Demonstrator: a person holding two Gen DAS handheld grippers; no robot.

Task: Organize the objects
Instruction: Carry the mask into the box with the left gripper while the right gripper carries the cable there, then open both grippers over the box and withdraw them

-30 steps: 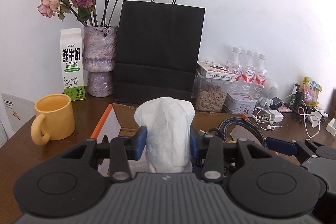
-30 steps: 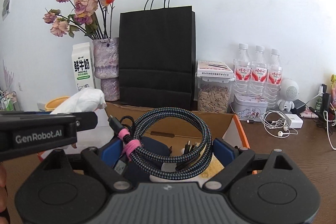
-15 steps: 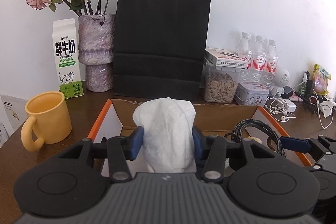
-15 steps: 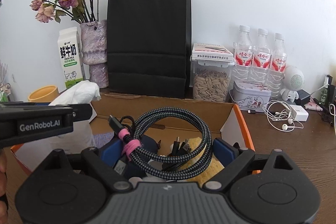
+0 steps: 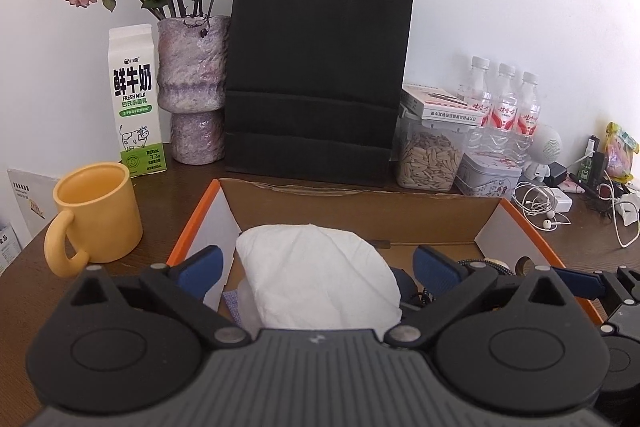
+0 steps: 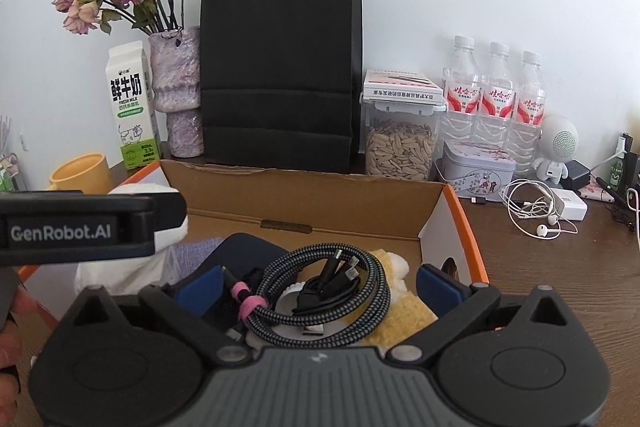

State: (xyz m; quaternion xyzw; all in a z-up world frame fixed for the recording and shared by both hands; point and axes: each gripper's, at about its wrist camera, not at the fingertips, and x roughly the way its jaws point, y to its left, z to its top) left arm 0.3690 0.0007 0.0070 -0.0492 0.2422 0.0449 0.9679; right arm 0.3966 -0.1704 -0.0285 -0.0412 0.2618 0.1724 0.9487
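Crumpled white tissue bundle (image 5: 320, 279), soft and creased, and a coil of black-and-grey braided cable (image 6: 320, 291) bound by a pink tie (image 6: 248, 301), with loose black connector ends at its centre. Both lie inside the orange-edged cardboard box (image 5: 360, 211), the tissue at the box's left end, the cable toward its right end.

Left claw (image 5: 316, 265): tilted downward over the box, its jaws have just been opening and stand wide; the blue pads (image 5: 200, 265) flank the tissue without pressing it. Right claw (image 6: 318, 279): likewise tilted downward over the box, its jaws have just been opening, at full spread on either side of the cable and clear of it. A fingertip of the person (image 6: 14, 311) shows at the left edge of the right wrist view.

Box contents also include a yellow-and-white plush item (image 6: 404, 307) under the cable and a dark blue object (image 6: 248, 251) beside it. Behind the box on the desk (image 5: 580, 251) stand a black paper bag (image 5: 320, 67) and a clear jar of seeds (image 5: 428, 159); left of the box, a yellow mug (image 5: 98, 213).
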